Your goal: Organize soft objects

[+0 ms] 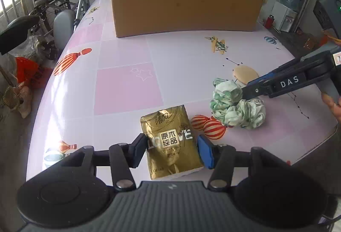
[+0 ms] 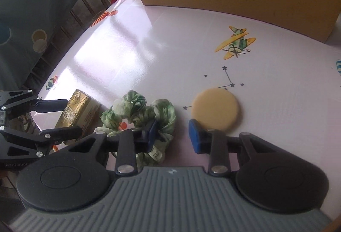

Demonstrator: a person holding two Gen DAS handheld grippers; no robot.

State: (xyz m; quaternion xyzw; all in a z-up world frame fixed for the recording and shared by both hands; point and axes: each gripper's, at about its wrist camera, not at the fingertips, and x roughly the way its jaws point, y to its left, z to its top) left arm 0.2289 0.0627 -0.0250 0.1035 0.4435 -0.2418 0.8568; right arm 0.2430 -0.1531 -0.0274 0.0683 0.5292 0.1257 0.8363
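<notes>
1. Landmark for all positions: the cardboard box, open-topped, at the far side of the table.
2. Gold tissue pack: lies flat, well short of the cardboard box, close to the table's near edge. Left gripper straddles it, jaws wide, pads just beside the pack's two long sides; contact on either side cannot be confirmed. Not clamped.
3. Handling judgement, tissue pack: light, compressible, glossy film probably slippery. Grip across the narrow width at mid-length; moderate squeeze should hold without crushing.
4. Green-and-white scrunchie: bunched cloth, to the right of the tissue pack, equally far from the cardboard box. Right gripper is open; its left finger rests on or in the scrunchie's folds, its right finger stands clear, near the tan round pad.
5. Handling judgement, scrunchie: very light, limp, will deform and may snag on a fingertip. Best pinched through a thick gathered fold.
6. Tan round pad: flat disc, between scrunchie and cardboard box, thin; hard to get under, likely needs an edge pinch.
7. Room: the tabletop between the objects and the cardboard box's near wall is unobstructed. The box wall is tall, so loads must be lifted over the rim. The tissue pack sits near the table's front edge; drop risk if nudged.
</notes>
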